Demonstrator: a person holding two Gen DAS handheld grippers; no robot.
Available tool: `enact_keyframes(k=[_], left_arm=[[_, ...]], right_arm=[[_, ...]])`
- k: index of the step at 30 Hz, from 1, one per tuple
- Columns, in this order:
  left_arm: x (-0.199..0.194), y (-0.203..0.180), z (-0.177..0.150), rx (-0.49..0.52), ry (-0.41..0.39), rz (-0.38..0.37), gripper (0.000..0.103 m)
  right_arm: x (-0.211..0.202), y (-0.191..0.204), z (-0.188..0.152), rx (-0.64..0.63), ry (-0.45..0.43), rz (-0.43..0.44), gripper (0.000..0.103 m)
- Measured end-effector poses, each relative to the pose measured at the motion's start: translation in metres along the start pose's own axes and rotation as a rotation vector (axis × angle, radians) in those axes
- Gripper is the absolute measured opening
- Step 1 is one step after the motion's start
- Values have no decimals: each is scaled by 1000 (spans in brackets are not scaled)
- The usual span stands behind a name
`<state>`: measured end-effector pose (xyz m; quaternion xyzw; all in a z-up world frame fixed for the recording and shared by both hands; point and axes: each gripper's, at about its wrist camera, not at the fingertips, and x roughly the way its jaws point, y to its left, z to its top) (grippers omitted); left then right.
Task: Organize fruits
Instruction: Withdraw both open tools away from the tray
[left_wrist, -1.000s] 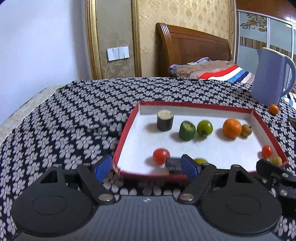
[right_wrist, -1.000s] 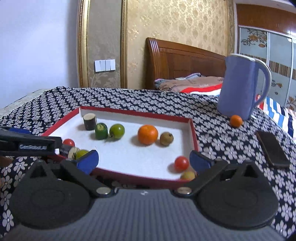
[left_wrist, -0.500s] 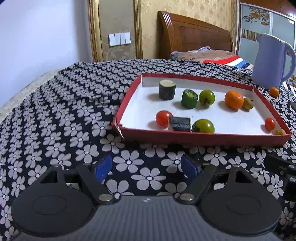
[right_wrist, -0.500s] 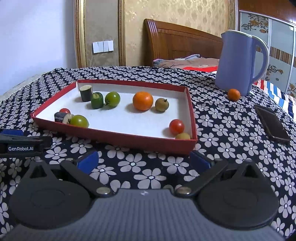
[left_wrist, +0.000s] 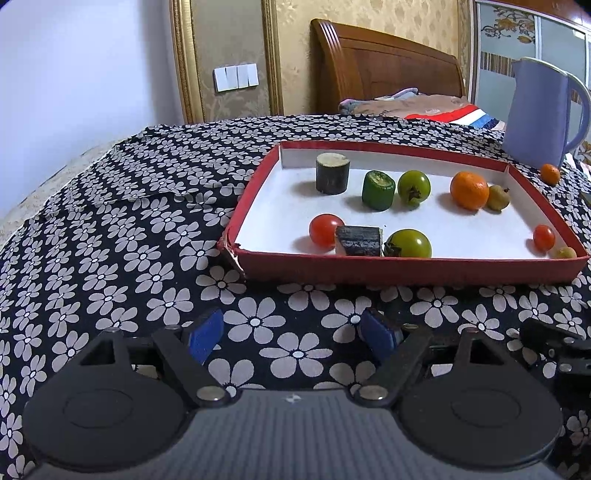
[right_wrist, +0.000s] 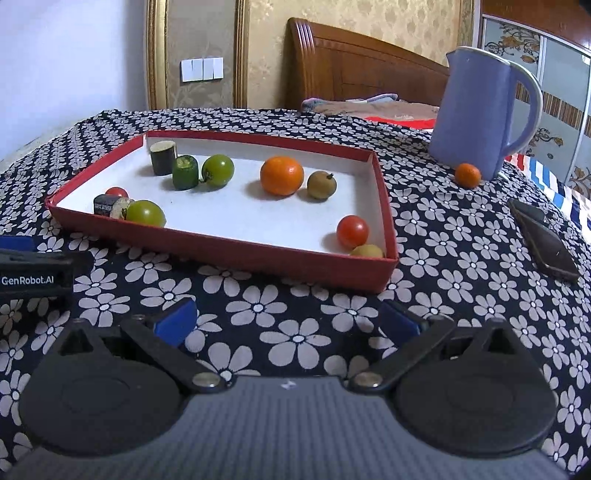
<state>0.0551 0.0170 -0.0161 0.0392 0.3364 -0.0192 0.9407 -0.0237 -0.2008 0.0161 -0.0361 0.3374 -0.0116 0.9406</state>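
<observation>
a: what is seen across the frames, largest first?

b: a worktop draped in a black cloth printed with white flowers fills most of both views. a red tray with a white floor is set on it, in the centre right of the left wrist view and the centre left of the right wrist view. a blue jug is stood at the upper right, beyond the tray.

a: and the hand-held grippers?

b: the left hand-held gripper is held at the bottom of its frame, jaws spread wide and nothing between them, short of the tray's near wall. the right hand-held gripper is likewise spread wide and empty, over the cloth in front of the tray.

a: where are the fruits found?

b: inside the tray. an orange is placed near the back, just beside a brownish fruit. a green tomato is touching a green cylinder, with a dark cylinder left of them. near the front left corner a second green tomato, a dark piece lying on its side and a red tomato are clustered. another red tomato and a small yellowish fruit are seen in the front right corner.

a: anything outside the tray?

b: a small orange is left at the foot of the jug, and a dark phone is laid on the cloth at the right edge.
</observation>
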Motion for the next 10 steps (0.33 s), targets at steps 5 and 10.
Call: enact_keyframes(k=[5,10], left_arm=[[0,-1,-1,9,-10,-1,83],[0,-2,-3,23,-19,1,84]], right_arm=[[2,-1,-5,13,-4,4,103],[4,-5,-8,45,-2,21,103]])
